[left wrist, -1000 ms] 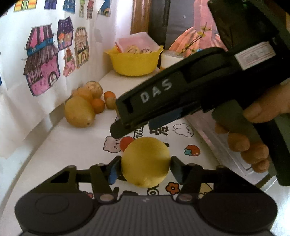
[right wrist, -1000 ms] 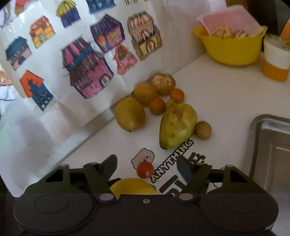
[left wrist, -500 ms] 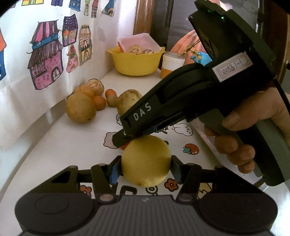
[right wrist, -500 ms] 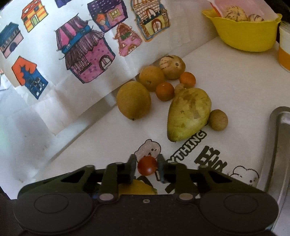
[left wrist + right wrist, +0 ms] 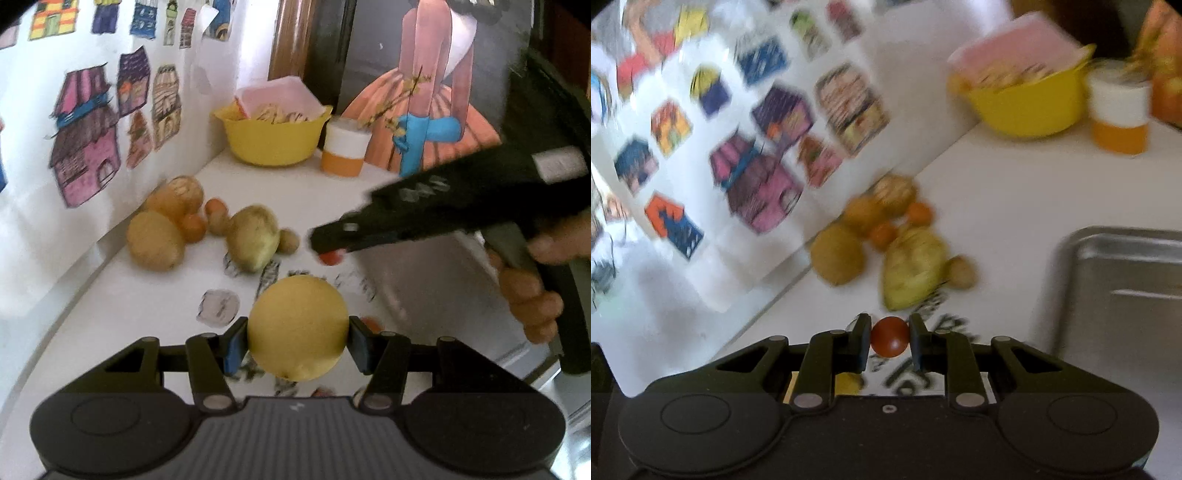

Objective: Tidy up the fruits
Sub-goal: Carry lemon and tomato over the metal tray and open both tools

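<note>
Red cherry tomato (image 5: 889, 336) sits pinched in the right tool (image 5: 889, 338); the left tool (image 5: 297, 341) clamps a yellow fruit (image 5: 297, 328); both ride above the table (image 5: 110, 314), mid-carry; next, probably set them by the fruit pile (image 5: 207, 229).

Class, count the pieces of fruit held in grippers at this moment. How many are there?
2. A round yellow fruit sits clamped in the left gripper; a small red tomato is pinched in the right gripper. Neither grip hides another.
</note>
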A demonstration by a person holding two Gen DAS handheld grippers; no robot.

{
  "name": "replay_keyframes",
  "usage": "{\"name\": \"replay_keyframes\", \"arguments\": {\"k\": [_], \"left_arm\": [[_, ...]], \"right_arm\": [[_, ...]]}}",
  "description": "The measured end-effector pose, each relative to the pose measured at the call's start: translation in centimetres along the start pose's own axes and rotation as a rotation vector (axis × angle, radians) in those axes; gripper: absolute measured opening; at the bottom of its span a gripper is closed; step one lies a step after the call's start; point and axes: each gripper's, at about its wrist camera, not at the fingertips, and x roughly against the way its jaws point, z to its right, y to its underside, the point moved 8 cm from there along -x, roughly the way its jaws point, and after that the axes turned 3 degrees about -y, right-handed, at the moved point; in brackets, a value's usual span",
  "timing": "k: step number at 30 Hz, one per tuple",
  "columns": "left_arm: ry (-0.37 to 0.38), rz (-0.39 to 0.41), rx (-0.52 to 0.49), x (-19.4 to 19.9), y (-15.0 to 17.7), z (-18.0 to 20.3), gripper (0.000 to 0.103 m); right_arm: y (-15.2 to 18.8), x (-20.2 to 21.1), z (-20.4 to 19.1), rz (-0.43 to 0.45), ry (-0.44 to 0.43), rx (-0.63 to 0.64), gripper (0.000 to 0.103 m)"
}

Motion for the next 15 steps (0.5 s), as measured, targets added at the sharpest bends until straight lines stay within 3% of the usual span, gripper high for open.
{"name": "replay_keyframes", "arguments": {"k": [3, 8, 15], "left_arm": [[0.022, 0.021, 0.037, -0.8, -1.9, 0.9, 0.06], [0.034, 0.082, 0.006, -2.5, -4.9, 3.8, 0.06], [0.064, 0.083, -0.033, -7.1, -6.6, 7.7, 0.06]], "right_arm": [[-0.9, 3.0, 2.3, 0.07, 0.04, -0.02, 0.023], [-1.9, 6.7, 6.2, 0.144, 0.122, 0.023, 0.023], [-2.2, 7.4, 11.1, 0.168, 0.182, 0.01, 0.023]]}}
